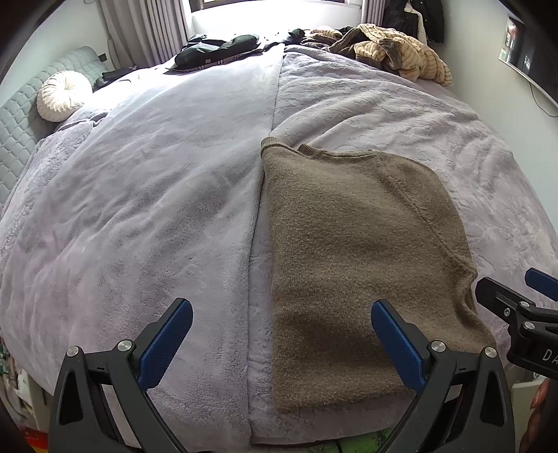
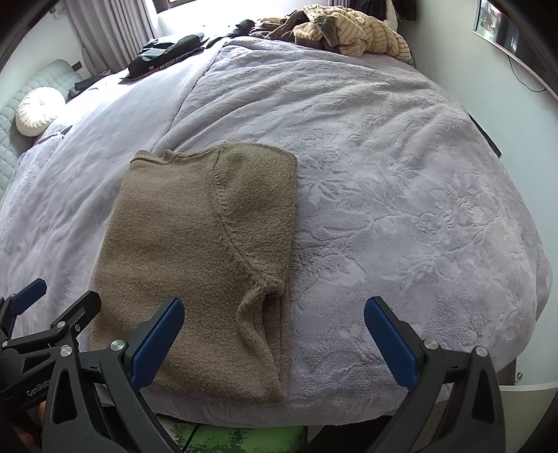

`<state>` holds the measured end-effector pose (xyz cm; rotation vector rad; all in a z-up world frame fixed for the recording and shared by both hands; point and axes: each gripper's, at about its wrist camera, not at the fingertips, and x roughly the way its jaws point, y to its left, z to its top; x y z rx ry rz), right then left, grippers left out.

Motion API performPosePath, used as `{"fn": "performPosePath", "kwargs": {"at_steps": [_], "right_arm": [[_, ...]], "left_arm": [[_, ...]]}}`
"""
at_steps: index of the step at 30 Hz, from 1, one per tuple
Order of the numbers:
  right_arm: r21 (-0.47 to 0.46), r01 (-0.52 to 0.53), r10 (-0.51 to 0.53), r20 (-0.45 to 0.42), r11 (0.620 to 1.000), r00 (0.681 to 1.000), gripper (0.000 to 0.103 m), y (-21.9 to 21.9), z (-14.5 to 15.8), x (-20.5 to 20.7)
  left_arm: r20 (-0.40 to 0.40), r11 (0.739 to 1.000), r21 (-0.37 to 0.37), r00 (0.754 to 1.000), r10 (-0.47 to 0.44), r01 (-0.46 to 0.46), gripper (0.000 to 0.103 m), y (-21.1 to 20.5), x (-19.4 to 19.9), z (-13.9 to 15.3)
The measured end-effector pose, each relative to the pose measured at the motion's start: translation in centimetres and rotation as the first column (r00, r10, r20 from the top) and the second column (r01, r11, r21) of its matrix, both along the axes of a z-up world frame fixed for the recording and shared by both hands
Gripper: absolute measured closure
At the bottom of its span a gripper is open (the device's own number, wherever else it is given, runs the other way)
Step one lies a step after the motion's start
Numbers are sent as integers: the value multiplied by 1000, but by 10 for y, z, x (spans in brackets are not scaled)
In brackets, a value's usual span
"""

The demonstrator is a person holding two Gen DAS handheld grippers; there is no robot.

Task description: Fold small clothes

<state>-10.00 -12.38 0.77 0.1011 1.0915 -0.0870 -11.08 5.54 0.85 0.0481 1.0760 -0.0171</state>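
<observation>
With both the left gripper [image 1: 281, 343] and right gripper [image 2: 273, 339] spread empty at the brown sweater's [image 1: 352, 265] near hem (sides seemingly folded in), we next pinch that hem and fold it toward the collar.

- The brown sweater [image 1: 352, 258] lies flat before me near the bed's edge; folded into a long rectangle; neckline at the far end

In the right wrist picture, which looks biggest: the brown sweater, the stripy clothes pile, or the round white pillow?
1. Brown sweater, though it's nearest the camera.
2. Stripy clothes pile.
3. Round white pillow.
</observation>
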Motion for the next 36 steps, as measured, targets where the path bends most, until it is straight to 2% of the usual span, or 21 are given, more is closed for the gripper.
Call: {"fn": "performPosePath", "kwargs": {"at_steps": [36], "right_arm": [[-1, -6, 6, 1, 1000, 1000, 0, 4, 2, 0]], "left_arm": [[-4, 1000, 7, 1000, -8, 8, 0, -1, -3, 0]]}}
